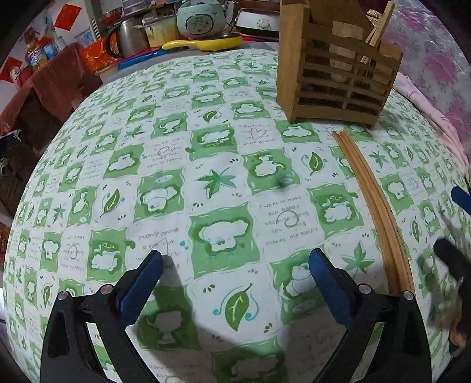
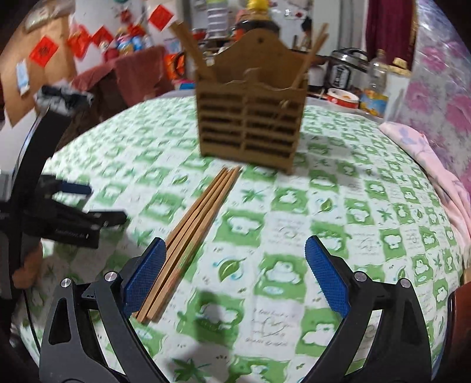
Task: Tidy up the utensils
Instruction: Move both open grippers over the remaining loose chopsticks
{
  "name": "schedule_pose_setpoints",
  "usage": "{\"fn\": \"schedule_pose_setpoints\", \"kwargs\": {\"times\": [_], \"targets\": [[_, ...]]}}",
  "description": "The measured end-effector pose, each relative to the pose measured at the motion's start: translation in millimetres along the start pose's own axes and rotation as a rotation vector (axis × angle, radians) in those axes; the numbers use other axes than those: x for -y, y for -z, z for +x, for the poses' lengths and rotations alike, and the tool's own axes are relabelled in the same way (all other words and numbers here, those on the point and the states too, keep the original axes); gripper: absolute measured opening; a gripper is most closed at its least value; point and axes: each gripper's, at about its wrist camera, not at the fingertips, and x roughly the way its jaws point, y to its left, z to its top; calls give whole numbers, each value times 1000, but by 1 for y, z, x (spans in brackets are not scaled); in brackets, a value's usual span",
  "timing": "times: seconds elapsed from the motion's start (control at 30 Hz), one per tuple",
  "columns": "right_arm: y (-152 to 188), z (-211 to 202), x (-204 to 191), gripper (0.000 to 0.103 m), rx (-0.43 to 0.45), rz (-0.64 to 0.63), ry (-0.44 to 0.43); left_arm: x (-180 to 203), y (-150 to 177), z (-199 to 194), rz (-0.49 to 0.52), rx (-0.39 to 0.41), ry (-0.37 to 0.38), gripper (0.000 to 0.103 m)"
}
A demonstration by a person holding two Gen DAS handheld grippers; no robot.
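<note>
A bundle of wooden chopsticks (image 2: 194,232) lies flat on the green-and-white tablecloth (image 2: 294,229), pointing toward a slatted wooden utensil holder (image 2: 250,126) that has a few chopsticks standing in it. My right gripper (image 2: 235,274) is open and empty, its left pad beside the near end of the bundle. In the left wrist view the chopsticks (image 1: 374,200) lie to the right, and the holder (image 1: 335,73) stands at the far right. My left gripper (image 1: 235,282) is open and empty over bare cloth; it also shows in the right wrist view (image 2: 82,206) at the left.
Beyond the table's far edge stand a kettle (image 1: 129,35), a rice cooker (image 1: 200,17) and a yellow pan (image 1: 212,41). A pink flowered cloth (image 2: 435,165) lies at the right edge. A pressure cooker (image 2: 347,70) and a bowl (image 2: 343,97) stand behind the holder.
</note>
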Motion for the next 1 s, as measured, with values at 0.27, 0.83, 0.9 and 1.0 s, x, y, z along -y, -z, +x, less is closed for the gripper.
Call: {"fn": "schedule_pose_setpoints", "kwargs": {"times": [0.27, 0.83, 0.9, 1.0], "targets": [[19, 0, -21, 92, -63, -104, -32, -1, 0, 0, -2, 26, 1, 99], [29, -12, 56, 94, -54, 149, 33, -1, -1, 2, -2, 31, -1, 99], [28, -18, 70, 94, -12, 218, 2, -1, -1, 1, 1, 23, -3, 99], [26, -22, 77, 94, 21, 253, 15, 2, -1, -2, 19, 18, 18, 97]]}}
